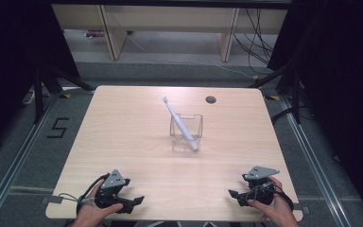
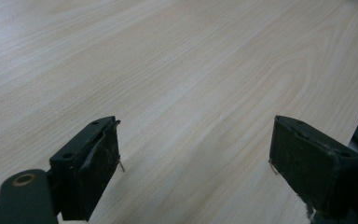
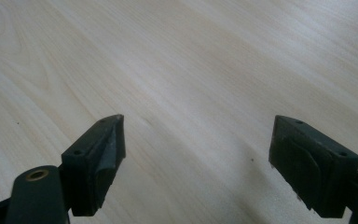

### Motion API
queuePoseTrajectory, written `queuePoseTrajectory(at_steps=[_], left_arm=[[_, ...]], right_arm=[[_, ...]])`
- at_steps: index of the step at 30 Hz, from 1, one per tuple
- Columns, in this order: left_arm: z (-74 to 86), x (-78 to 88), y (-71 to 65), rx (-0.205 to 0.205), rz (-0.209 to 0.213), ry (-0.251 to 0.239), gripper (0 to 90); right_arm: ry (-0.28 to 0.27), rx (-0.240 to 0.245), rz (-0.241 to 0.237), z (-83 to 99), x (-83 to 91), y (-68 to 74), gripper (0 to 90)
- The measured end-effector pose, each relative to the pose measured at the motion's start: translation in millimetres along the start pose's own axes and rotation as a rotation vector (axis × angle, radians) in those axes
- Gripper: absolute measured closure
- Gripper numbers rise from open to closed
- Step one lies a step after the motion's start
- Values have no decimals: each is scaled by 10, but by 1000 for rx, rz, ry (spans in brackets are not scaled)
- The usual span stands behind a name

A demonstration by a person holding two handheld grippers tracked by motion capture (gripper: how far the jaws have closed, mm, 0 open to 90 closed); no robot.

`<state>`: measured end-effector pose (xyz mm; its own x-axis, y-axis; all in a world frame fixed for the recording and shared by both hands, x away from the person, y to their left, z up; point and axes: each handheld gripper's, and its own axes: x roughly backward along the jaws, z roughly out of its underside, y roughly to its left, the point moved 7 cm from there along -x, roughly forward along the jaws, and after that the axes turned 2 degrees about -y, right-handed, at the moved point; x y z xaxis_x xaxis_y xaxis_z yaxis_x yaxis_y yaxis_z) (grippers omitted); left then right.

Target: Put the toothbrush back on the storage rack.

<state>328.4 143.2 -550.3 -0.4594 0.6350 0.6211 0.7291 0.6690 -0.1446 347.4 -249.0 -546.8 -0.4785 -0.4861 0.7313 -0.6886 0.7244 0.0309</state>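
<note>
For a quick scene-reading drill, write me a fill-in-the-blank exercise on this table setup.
1. The white toothbrush leans inside a clear ____ at mid-table.
2. The toothbrush's bristled head points toward the table's ____ edge.
3. The fingers of the left gripper stand ____, with bare wood between them.
4. The right gripper rests near the table's ____ edge.

Missing words: cup; far; open; near

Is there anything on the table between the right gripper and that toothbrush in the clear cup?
Nothing visible. Bare table lies between the right gripper and the toothbrush, which leans in the clear cup mid-table. The right gripper's jaws stand open over bare wood. The left gripper sits far off to the side.
</note>
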Motion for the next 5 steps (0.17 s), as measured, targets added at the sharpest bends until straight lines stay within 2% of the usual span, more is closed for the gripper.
queuePoseTrajectory(at_steps=[1, 2, 4, 5], left_arm=[[7, 0, 16, -7, -3, 12, 151], [2, -14, 6, 5, -4, 2, 151], [1, -13, 5, 3, -3, 5, 151], [0, -15, 3, 4, -3, 4, 151]], right_arm=[[0, 4, 3, 0, 1, -5, 192], [-1, 2, 0, 0, 0, -2, 191], [-1, -7, -4, 3, -6, 6, 191], [-21, 4, 3, -4, -23, 2, 191]])
